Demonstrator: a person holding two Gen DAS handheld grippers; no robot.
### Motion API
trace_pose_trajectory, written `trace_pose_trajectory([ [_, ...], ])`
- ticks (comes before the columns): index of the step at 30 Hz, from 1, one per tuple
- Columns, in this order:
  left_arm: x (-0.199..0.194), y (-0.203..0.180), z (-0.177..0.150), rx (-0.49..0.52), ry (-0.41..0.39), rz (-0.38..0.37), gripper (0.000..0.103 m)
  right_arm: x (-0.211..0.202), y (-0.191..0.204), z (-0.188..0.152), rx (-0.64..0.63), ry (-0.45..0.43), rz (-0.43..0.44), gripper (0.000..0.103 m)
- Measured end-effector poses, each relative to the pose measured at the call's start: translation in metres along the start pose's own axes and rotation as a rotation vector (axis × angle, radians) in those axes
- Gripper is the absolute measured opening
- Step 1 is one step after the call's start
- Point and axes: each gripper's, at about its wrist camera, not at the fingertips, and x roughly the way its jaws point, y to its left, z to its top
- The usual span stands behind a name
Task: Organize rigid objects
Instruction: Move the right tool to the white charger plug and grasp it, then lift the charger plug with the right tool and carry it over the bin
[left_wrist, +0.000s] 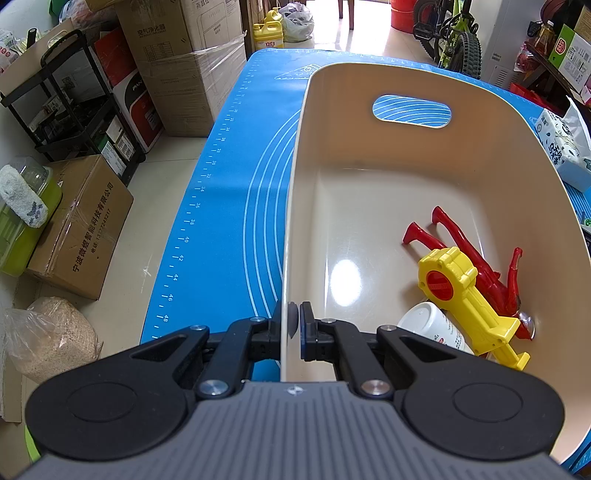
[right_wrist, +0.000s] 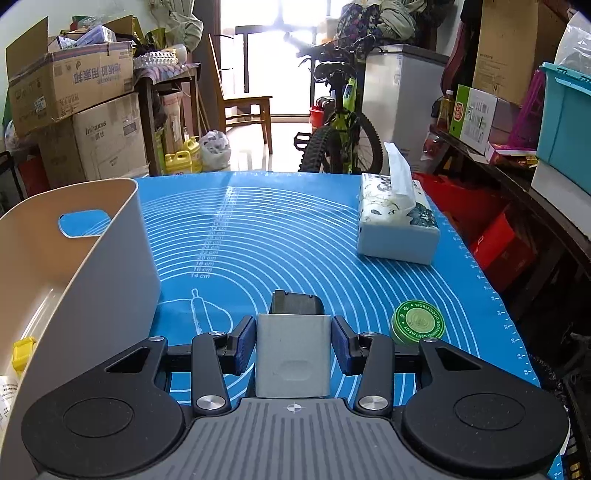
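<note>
Upright grey box (right_wrist: 293, 354) beside beige bin (right_wrist: 110, 251).

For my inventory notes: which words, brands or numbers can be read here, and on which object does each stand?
"WORMWOOD SOOTHING OINTMENT": green tin.
"14 cm" to "20 cm": blue mat.
"36" to "48": mat's edge ruler.
"Infraxss": cardboard box.
Tissue pack, white bottle: print too blurred.

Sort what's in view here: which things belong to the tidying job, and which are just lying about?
Job:
bin, rim clamped by left gripper
grey box between the right gripper pads
green tin on the mat
yellow toy, red toy, white bottle in the bin

Lying about:
tissue pack
mat
bicycle
cardboard boxes
</note>
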Motion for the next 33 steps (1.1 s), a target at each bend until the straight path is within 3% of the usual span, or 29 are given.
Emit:
trace_pose_trajectory([
  [12,0.001,-0.001,0.000,0.000,0.000,0.000,0.007,-0.013,-0.004,0.002,0.014,-0.035,-0.002,0.050],
  [21,0.001,-0.001,0.000,0.000,0.000,0.000,0.007,-0.033,-0.002,0.011,0.002,-0.112,-0.005,0.050],
  [33,0.001,-0.001,-0.001,0.001,0.000,0.000,0.007,-0.088,0.032,0.047,-0.045,-0.264,0.134,0.050],
])
